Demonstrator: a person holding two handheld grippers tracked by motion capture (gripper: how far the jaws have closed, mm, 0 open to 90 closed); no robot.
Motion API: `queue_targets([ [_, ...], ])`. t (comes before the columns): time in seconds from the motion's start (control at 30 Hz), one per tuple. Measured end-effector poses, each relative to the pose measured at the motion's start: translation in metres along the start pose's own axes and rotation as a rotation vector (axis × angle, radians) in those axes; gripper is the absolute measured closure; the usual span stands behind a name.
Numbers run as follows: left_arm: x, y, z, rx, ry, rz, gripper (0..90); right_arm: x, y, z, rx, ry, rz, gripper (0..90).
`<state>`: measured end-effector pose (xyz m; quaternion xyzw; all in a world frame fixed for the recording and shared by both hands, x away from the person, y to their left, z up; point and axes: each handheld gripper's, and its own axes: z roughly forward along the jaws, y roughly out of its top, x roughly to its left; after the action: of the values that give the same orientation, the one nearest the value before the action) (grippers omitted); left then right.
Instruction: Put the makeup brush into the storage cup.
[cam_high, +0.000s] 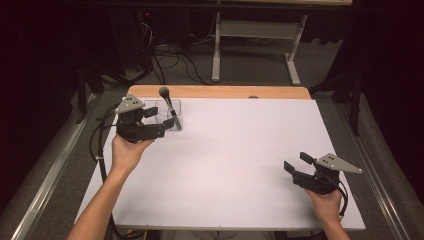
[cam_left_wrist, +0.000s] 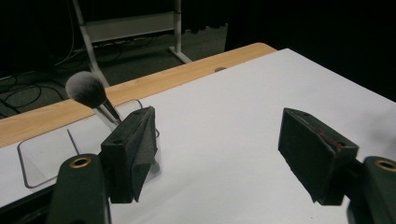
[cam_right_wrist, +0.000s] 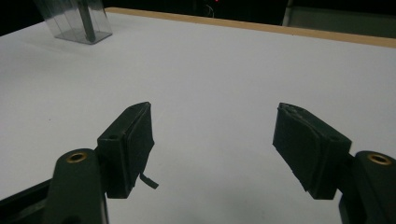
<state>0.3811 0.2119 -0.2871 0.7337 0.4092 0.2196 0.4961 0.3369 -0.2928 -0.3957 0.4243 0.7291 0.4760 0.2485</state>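
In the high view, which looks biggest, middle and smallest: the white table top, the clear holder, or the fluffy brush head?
1. White table top, far the biggest.
2. Clear holder, near the far left corner.
3. Brush head, the smallest, sticking up out of the holder.

Bright tabletop; dark, murky surroundings

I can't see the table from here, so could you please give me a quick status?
Left claw open beside clear holder. Makeup brush standing in holder, untouched. Right claw open over bare white table, nothing in the way.
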Motion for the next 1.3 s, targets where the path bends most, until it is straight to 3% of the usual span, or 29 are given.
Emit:
queue_targets([
  [0.33,-0.003,-0.006,-0.007,-0.012,-0.004,-0.005,28.3,0.000,0.000,0.000,0.001,-0.001,-0.003,30.4],
  [0.47,-0.004,-0.010,-0.010,-0.014,-0.027,-0.020,28.4,0.001,0.000,0.000,0.000,0.005,-0.006,30.3],
  [0.87,-0.007,-0.017,-0.020,-0.025,-0.026,-0.015,28.3,0.001,0.000,0.001,-0.001,0.007,-0.005,30.2],
  [1.17,-0.015,-0.025,-0.022,-0.009,-0.040,0.012,26.7,0.001,0.000,0.000,-0.001,0.007,-0.005,30.2],
  [1.3,-0.018,-0.031,-0.022,-0.005,-0.021,0.031,26.6,0.002,0.000,0.000,-0.006,0.008,-0.005,30.2],
])
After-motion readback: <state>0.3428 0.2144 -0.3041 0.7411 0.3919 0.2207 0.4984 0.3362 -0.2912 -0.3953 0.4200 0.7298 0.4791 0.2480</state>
